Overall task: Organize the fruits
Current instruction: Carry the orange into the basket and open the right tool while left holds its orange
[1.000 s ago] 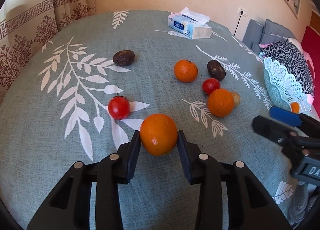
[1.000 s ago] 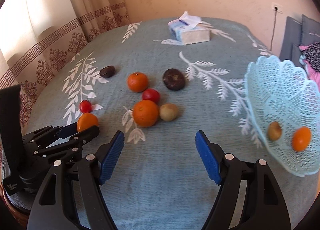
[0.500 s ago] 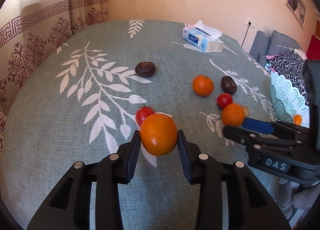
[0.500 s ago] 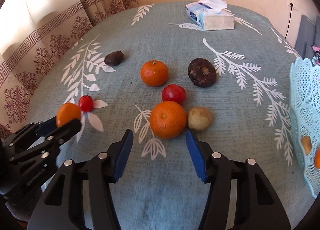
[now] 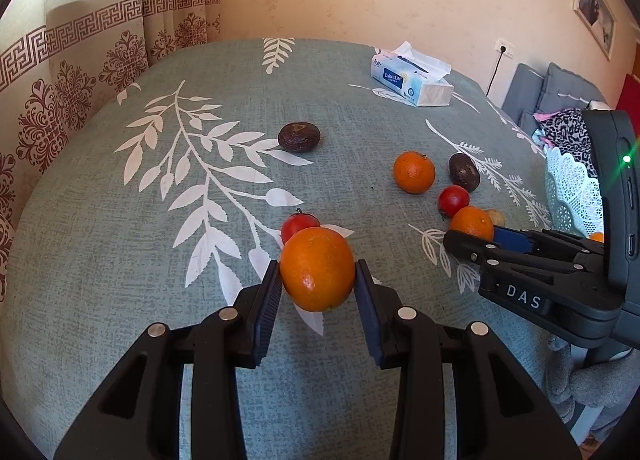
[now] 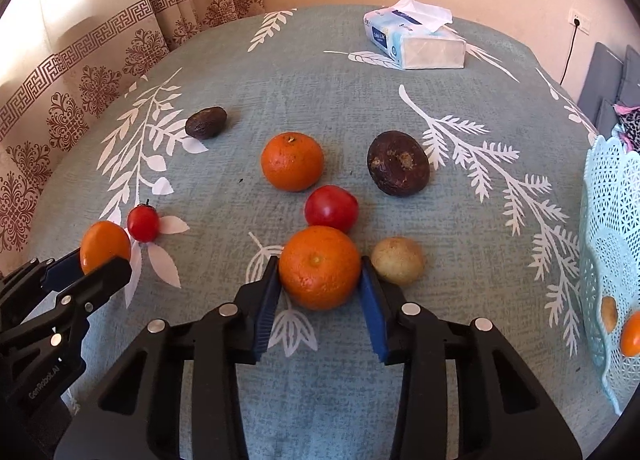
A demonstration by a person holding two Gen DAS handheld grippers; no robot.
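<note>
My left gripper (image 5: 316,274) is shut on an orange (image 5: 316,266) and holds it above the teal leaf-print cloth (image 5: 120,240). In the right wrist view that gripper (image 6: 100,260) and its orange (image 6: 105,244) show at the far left. My right gripper (image 6: 319,274) is closing its jaws, and the blue pads touch both sides of a second orange (image 6: 319,266) that rests on the cloth. A pale blue lace basket (image 6: 600,220) at the right edge holds a small orange (image 6: 632,334) and a brownish fruit (image 6: 609,314).
Close around the right gripper lie a red tomato (image 6: 331,208), a yellow-brown fruit (image 6: 397,260), a third orange (image 6: 292,161) and a dark round fruit (image 6: 398,168). A small tomato (image 6: 143,222) and another dark fruit (image 6: 206,122) lie left. A tissue pack (image 6: 416,40) sits at the back.
My right gripper moved forward and down over the fruit cluster and its jaws narrowed from wide apart onto the orange. The left gripper lifted its orange slightly, then held still.
</note>
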